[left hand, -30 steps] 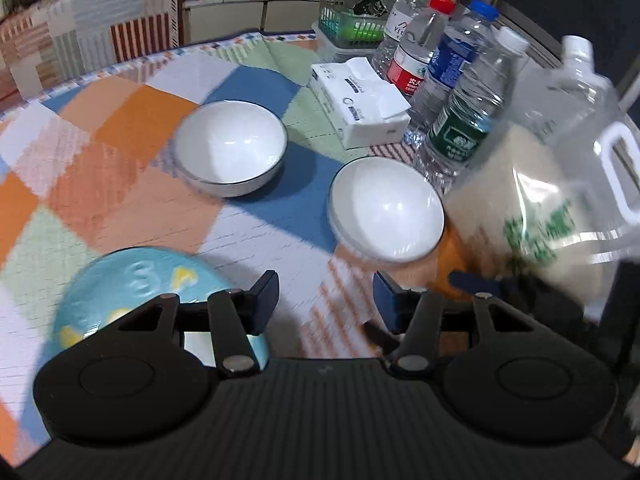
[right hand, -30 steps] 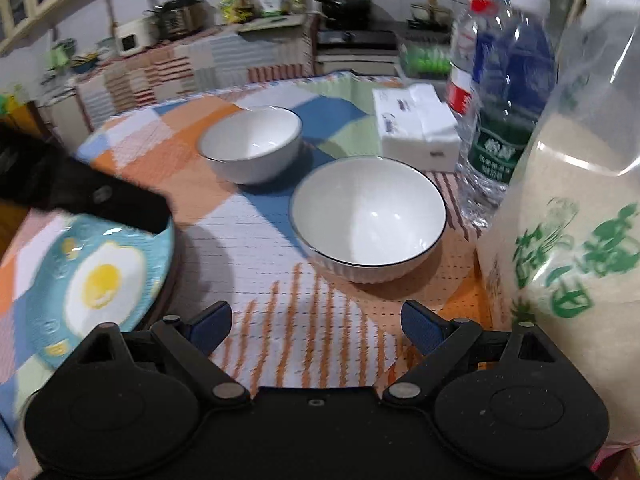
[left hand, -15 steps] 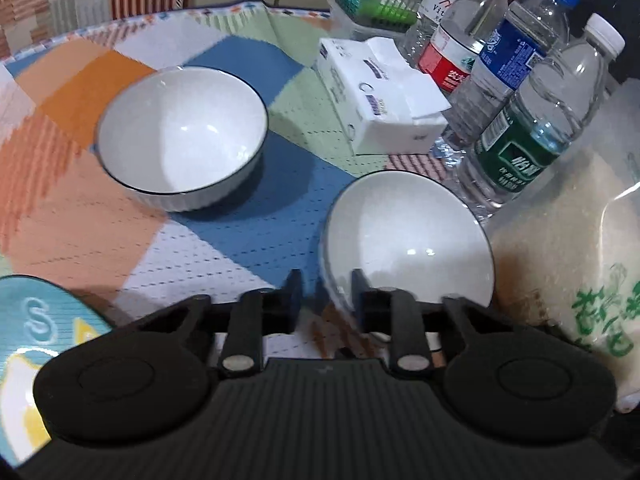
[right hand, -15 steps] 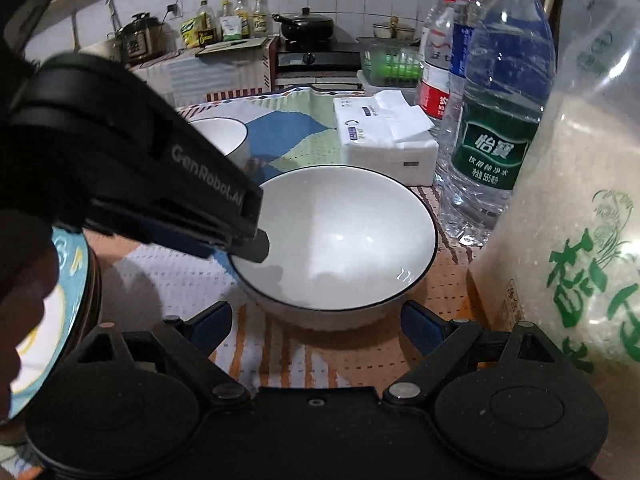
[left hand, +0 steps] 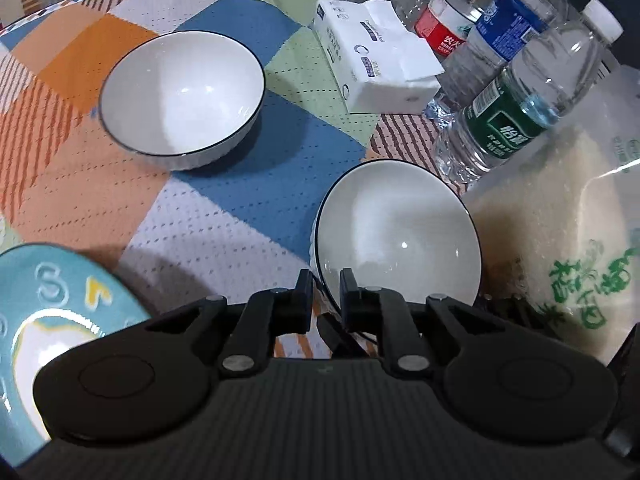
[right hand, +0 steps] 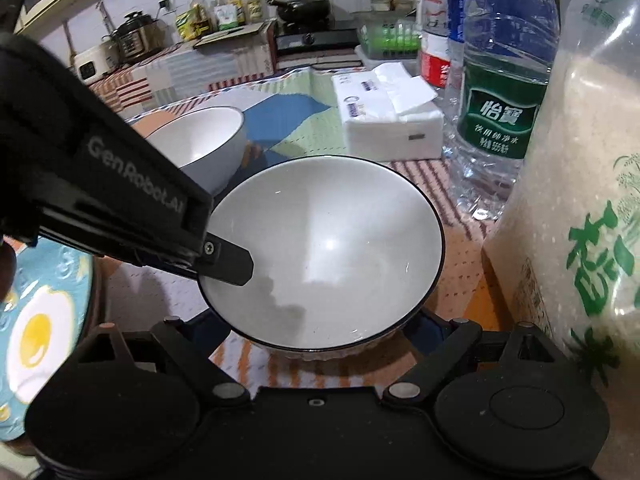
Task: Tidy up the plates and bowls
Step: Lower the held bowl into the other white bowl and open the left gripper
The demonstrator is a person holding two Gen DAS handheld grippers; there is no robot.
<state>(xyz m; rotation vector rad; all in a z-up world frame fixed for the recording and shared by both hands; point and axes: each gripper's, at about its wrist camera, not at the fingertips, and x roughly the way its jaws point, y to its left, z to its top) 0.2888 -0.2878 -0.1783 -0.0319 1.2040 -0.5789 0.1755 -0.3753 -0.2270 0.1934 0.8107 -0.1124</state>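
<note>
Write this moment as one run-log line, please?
left gripper: shut on near bowl rim | right gripper: open, straddling that bowl | far bowl: untouched | plate: on table

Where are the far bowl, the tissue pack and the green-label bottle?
far bowl (left hand: 180, 96), left wrist view, on its white inside.
tissue pack (left hand: 376, 80), left wrist view, on its top.
green-label bottle (right hand: 498, 120), right wrist view, on its label.

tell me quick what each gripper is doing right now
left gripper: shut on the near bowl rim.
right gripper: open, empty, jaws either side of that bowl.
</note>
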